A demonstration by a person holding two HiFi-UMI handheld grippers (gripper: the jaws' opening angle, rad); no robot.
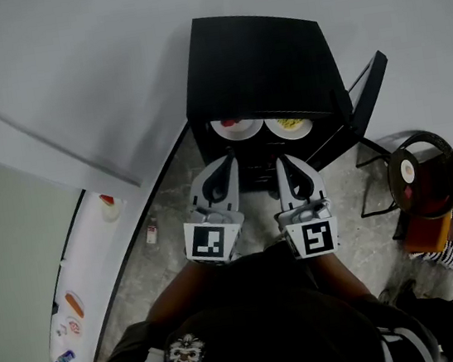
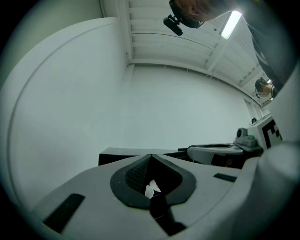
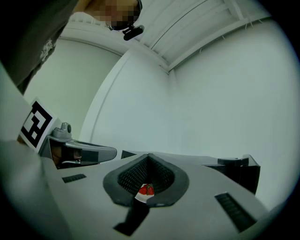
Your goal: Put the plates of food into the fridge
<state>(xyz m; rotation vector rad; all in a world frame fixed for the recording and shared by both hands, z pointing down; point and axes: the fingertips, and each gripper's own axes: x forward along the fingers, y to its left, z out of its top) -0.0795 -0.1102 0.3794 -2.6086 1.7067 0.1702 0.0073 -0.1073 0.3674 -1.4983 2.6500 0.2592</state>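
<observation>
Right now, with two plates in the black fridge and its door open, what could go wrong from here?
1. The plate with red food and the plate with yellow food seem to sit near the front edge of the black fridge. Swinging the door shut could knock them.
2. The left gripper and the right gripper, both shut and empty, point at the plates from close by. A careless forward push might shove one plate into the other.

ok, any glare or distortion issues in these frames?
Left gripper view: ceiling light blows out top right, strong fisheye, black corners. Right gripper view: same fisheye, even light, no glare. Head view: black fridge reads very dark, red-food plate and yellow-food plate visible.
</observation>
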